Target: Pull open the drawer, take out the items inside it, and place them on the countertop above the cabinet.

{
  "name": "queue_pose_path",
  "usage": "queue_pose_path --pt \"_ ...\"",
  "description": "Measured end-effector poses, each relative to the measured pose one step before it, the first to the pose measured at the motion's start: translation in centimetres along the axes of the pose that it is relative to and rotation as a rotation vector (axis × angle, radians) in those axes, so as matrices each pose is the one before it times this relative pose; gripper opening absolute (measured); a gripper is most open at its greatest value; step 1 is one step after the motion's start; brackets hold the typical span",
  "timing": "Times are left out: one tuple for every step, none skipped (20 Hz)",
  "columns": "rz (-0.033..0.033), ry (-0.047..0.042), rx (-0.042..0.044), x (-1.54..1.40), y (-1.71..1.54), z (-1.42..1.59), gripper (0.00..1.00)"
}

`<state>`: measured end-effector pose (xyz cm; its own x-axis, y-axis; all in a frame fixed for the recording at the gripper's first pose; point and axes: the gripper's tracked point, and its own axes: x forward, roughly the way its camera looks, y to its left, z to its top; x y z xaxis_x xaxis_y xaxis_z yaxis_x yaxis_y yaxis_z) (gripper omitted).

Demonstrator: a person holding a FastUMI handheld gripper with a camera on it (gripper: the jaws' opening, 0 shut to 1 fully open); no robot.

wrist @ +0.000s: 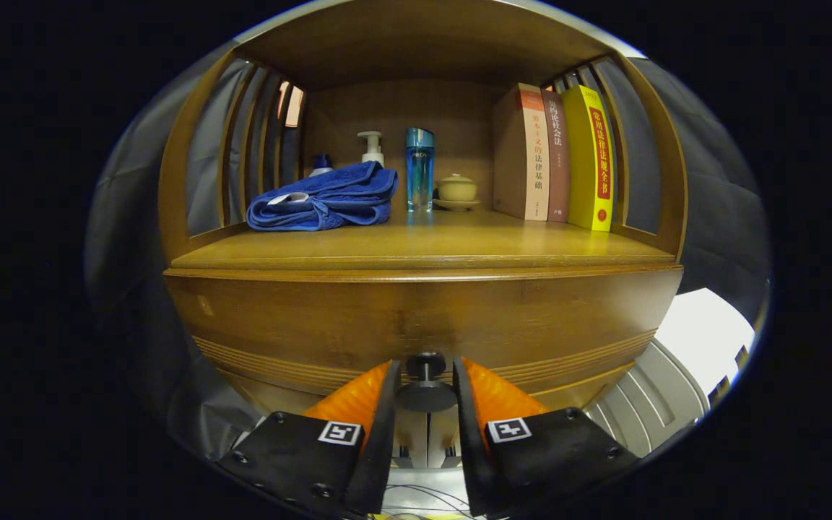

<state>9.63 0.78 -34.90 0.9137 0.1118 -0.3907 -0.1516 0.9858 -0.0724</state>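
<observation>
Gripper [426, 375] narrowed around dark drawer knob [426, 393], fingers [387, 404] flanking it, contact unclear; closed drawer [416, 325] ahead, blue towel [326, 198] on desk [423, 249].

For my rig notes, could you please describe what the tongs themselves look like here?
The tongs have two fingers with ribbed orange outer sides and flat black inner faces. Each sits on a black block with visible screws, bearing a square black-and-white marker. Thin cables run beneath them.
</observation>
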Motion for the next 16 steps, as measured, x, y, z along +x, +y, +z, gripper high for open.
queue_pose_path --pt "-0.00267 0.00311 -0.00211 -0.141 -0.010 -0.028 0.47" --pt "-0.00680 -0.00521 -0.00536 -0.387 -0.074 0.042 0.45" --pt "-0.00766 -0.00547 -0.00495 -0.209 0.063 -0.124 0.43" --pt "-0.00201 -0.00811 -0.00681 -0.723 0.008 0.055 0.42" --pt "-0.00002 0.00118 0.00266 -0.571 0.027 -0.110 0.42" --pt "-0.00059 0.00216 0.01340 -0.694 -0.028 -0.193 0.42" --pt "0.00231 0.00352 0.00985 -0.855 -0.030 -0.131 0.42" --pt "0.00092 0.00231 0.00238 -0.812 -0.081 -0.033 0.42" --pt "0.00018 0.00154 -0.00743 -0.850 0.031 -0.145 0.42" --pt "-0.00477 0.00229 -0.00193 -0.874 -0.068 -0.093 0.42" --pt "-0.00895 0.01321 0.01643 -0.750 -0.101 -0.227 0.37" --pt "0.00123 0.01346 0.01205 -0.780 0.052 -0.235 0.37" --pt "-0.00225 0.01073 0.01621 -0.619 -0.037 -0.197 0.37" --pt "-0.00506 0.00826 0.01136 -0.710 -0.197 -0.099 0.37" --pt "-0.00094 -0.00039 -0.00149 -0.719 -0.036 -0.106 0.37" --pt "0.00492 -0.00440 -0.01232 -0.487 0.080 -0.014 0.37"
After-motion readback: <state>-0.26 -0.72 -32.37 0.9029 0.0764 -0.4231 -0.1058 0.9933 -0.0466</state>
